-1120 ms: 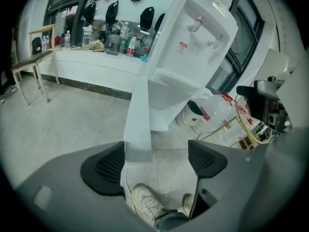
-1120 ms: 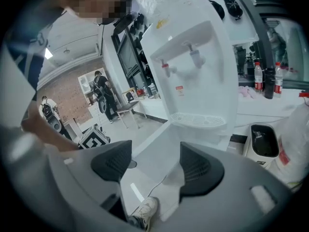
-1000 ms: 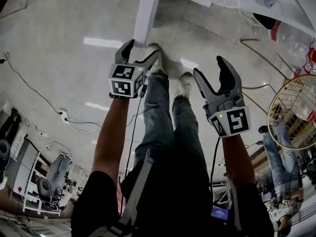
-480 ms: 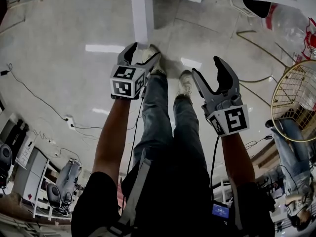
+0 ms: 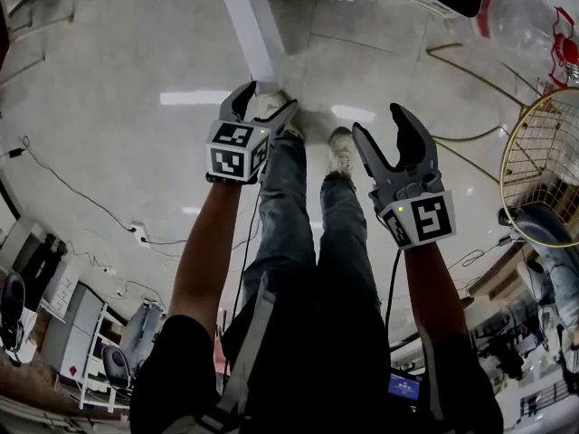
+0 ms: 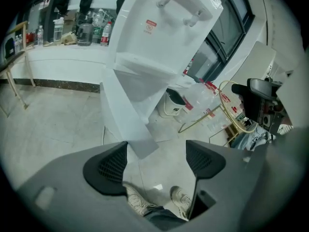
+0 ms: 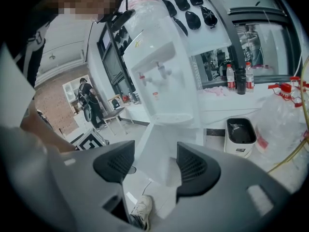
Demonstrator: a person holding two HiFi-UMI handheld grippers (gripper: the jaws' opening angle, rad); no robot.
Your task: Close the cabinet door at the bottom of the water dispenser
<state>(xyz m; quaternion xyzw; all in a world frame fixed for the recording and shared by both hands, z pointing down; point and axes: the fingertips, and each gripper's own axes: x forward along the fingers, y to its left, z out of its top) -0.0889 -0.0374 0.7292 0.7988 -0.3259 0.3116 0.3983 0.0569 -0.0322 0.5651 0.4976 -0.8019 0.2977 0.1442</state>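
The white water dispenser stands ahead, also seen in the right gripper view. Its bottom cabinet door hangs swung out towards me, a white slab. My left gripper is open just short of the door's near edge, and its jaws have nothing between them. My right gripper is to the right over the floor, apart from the door. Its jaws are closing with nothing between them.
A white bin sits right of the dispenser, beside a big clear water bottle and a yellow wire basket. Cables trail over the floor at left. My shoes stand below the grippers. A counter with bottles runs behind.
Both grippers have drifted across the floor towards the dispenser. The door's edge now lies right above the left gripper. The right jaws have narrowed a little.
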